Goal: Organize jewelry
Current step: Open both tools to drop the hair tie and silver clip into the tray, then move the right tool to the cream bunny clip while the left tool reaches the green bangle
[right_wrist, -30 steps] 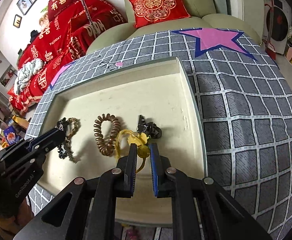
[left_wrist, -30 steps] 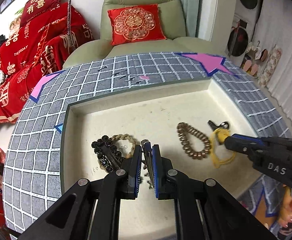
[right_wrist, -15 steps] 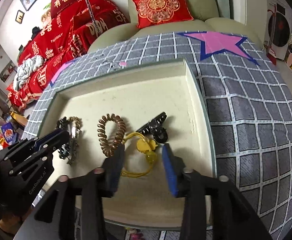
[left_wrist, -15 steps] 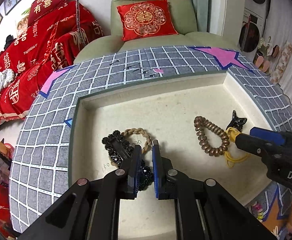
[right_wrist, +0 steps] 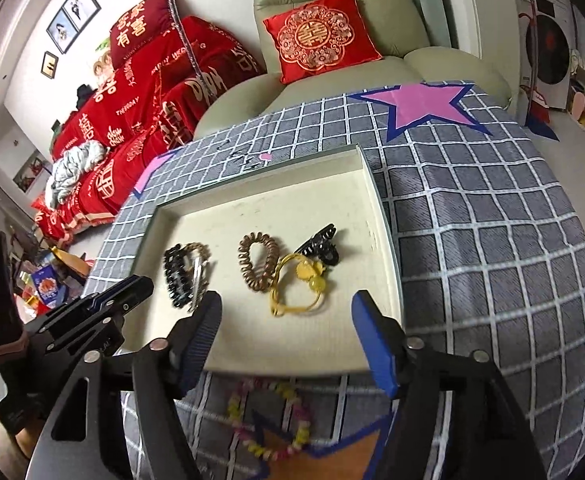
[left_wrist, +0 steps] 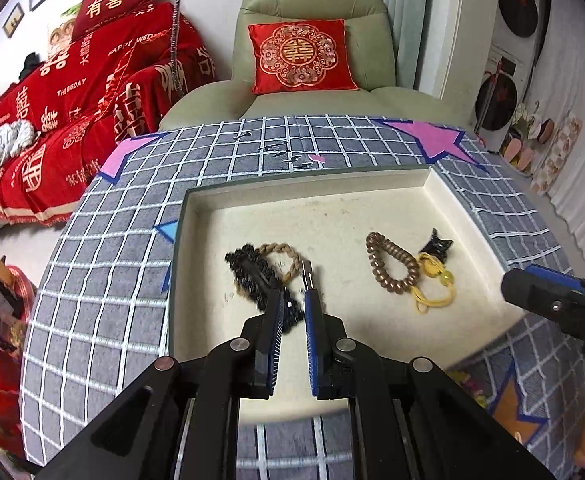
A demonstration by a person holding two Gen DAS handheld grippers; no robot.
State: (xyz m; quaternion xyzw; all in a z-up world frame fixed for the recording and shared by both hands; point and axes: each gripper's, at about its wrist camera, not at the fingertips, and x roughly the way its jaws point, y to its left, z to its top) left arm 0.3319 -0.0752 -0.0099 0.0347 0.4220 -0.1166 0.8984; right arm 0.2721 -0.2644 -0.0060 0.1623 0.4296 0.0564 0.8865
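The cream tray (left_wrist: 372,188) holds a black beaded clip (left_wrist: 252,276), a tan braided band (left_wrist: 288,252) and a silver clip (left_wrist: 308,274) on its left. A brown spiral tie (left_wrist: 392,266), a yellow band with a charm (left_wrist: 432,284) and a black claw clip (left_wrist: 436,244) lie on its right. My left gripper (left_wrist: 294,300) hovers shut over the black beaded clip, holding nothing. My right gripper (right_wrist: 286,300) hangs above the tray's near edge with its jaws opening. The yellow band (right_wrist: 300,284) lies loose on the tray floor ahead of them, untouched.
A grey checked cloth (right_wrist: 472,240) with pink stars covers the table under the tray. A colourful bead bracelet (right_wrist: 268,420) lies on it just in front of the tray. A green armchair with a red cushion (left_wrist: 300,56) stands behind, with red bedding at the left.
My right gripper opened, let go of the yellow band, and pulled back and up. My left gripper, still shut, drew back from the silver clip, which stays in the tray.
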